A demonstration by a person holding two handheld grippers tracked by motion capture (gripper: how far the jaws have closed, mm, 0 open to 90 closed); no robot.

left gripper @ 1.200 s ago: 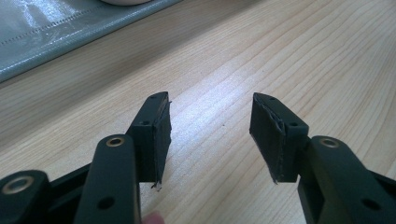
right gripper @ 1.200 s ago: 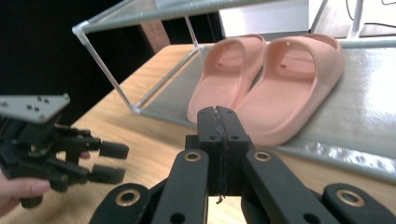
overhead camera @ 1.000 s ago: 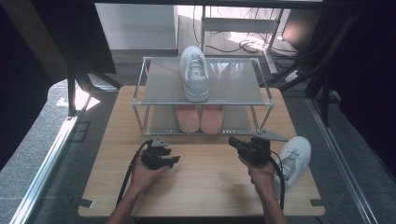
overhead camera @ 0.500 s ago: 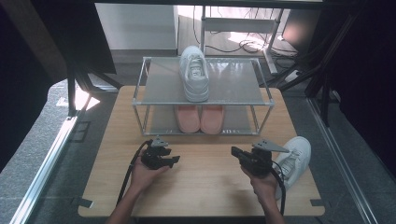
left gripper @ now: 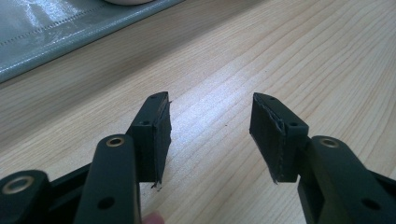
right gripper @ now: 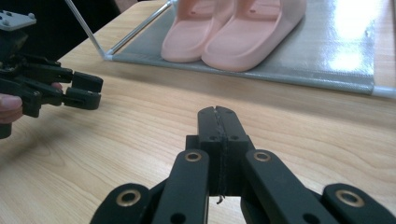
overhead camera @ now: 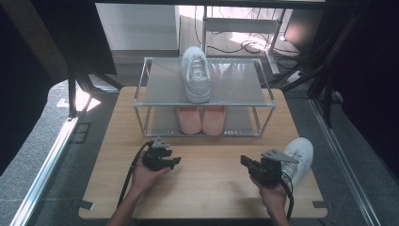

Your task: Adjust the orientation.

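A white sneaker (overhead camera: pixel 195 75) stands on the top shelf of a metal-framed rack (overhead camera: pixel 155 89). A pair of pink slippers (overhead camera: pixel 201 120) sits on the rack's lower shelf (right gripper: pixel 336 56), and the slippers (right gripper: pixel 233 35) also lie ahead in the right gripper view. A second white sneaker (overhead camera: pixel 300 154) lies on the wooden table (overhead camera: pixel 211 188) at the right edge. My left gripper (overhead camera: pixel 176 161) rests low over the table's left, jaws open (left gripper: pixel 210 126) and empty. My right gripper (overhead camera: pixel 244 161) is shut (right gripper: pixel 218 122) on nothing, just left of the second sneaker.
The rack takes up the far half of the table. Cables trail from both grippers toward the near edge. In the right gripper view the left gripper (right gripper: pixel 86 91) is off to the left. A metal rail (overhead camera: pixel 42 169) runs along the floor at left.
My right gripper has drawn back toward the near edge and sunk a little, still shut. The left gripper has stayed put.
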